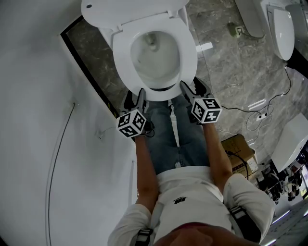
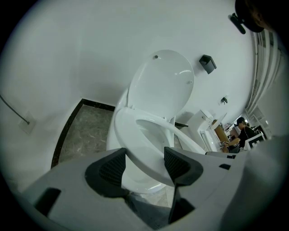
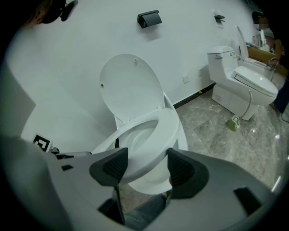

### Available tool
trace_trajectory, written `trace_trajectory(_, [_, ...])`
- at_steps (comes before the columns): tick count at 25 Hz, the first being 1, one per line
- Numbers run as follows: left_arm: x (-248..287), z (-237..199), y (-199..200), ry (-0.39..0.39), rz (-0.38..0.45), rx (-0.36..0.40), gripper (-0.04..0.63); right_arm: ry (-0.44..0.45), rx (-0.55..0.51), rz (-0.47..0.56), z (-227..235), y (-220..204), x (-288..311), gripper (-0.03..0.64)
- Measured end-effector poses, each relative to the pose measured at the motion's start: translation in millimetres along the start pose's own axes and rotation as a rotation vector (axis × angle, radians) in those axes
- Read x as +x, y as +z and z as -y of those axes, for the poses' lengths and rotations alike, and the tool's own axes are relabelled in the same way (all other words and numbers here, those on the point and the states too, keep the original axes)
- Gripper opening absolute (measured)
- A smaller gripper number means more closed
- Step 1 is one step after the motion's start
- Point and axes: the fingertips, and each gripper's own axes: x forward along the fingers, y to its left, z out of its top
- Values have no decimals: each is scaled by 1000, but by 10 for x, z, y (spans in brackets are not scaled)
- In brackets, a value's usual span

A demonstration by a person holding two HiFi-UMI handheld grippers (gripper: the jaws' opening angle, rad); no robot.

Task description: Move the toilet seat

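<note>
A white toilet stands against the wall with its lid (image 1: 130, 9) upright. The ring-shaped toilet seat (image 1: 188, 53) lies over the bowl (image 1: 156, 57), its front raised a little so that a dark gap shows under it. My left gripper (image 1: 136, 97) holds the seat's front-left rim. My right gripper (image 1: 190, 88) holds the front-right rim. In the left gripper view the seat (image 2: 135, 144) runs between the two dark pads of the gripper (image 2: 144, 164). The right gripper view likewise shows the seat (image 3: 162, 131) clasped between the jaws of the gripper (image 3: 146, 164).
A white wall (image 1: 38, 96) runs close on the left. A second toilet (image 3: 246, 81) stands to the right on the marble floor. Cables (image 1: 260, 113) and a cardboard box (image 1: 238, 149) lie at the right. My legs stand right in front of the bowl.
</note>
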Motion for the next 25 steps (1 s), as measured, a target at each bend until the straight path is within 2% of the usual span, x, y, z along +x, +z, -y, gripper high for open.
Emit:
trace_trajectory(15, [-167, 175, 406, -32, 82, -5, 276, 27, 48, 86, -178, 416, -175, 293])
trace_trajectory(25, [-278, 304, 717, -40, 150, 39, 276, 35, 96, 143, -283, 713, -267, 293])
